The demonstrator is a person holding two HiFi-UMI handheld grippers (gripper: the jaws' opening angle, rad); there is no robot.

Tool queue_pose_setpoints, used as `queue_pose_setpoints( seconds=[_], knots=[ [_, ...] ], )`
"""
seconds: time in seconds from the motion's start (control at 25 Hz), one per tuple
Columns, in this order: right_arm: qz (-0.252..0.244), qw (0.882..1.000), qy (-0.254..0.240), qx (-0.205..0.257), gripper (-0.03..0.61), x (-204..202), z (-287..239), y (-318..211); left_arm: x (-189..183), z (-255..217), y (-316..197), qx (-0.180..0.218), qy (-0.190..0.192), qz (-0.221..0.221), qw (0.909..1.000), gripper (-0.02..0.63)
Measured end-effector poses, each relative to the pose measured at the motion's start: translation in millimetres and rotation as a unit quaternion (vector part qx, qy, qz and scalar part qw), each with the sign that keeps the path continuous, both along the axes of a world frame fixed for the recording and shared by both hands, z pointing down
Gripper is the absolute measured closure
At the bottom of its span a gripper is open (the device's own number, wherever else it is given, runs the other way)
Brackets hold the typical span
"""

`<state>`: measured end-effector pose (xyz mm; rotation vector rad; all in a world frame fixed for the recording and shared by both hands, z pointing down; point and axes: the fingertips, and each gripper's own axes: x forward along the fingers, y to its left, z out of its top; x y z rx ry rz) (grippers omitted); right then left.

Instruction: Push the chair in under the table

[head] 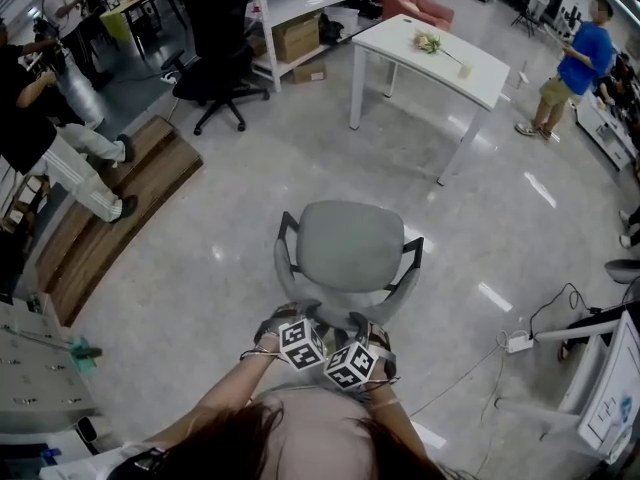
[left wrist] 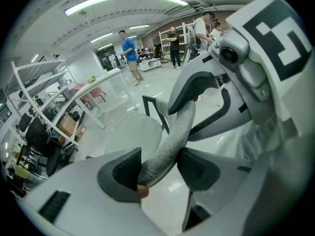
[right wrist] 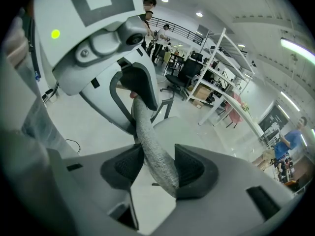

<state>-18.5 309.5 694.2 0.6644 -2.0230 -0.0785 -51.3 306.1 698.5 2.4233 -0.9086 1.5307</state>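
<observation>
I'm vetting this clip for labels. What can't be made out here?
- Chair base and wheels: head view, hidden under its seat.
- Small item on the table: head view, too small to identify.
- Backrest top: head view, covered by left gripper and right gripper.

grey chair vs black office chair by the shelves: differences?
Colour: the grey chair is pale, the black office chair dark.
Hold: left tongs and right tongs are shut on the grey chair's backrest edge; nothing touches the black office chair.
Base: the black office chair's star base shows; the grey chair's is hidden.
Both stand upright, clear of the white table.
</observation>
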Motion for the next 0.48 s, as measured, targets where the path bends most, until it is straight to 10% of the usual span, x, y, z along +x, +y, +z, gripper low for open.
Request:
queue_pose_setpoints(
  seconds=[0.48],
  knots=[
    [-0.003,1.000,-0.004,0.003,0.367,-1,-2,-21,-1,1,-22,-0.006,-0.004,0.001,1.0000,0.385]
  ],
)
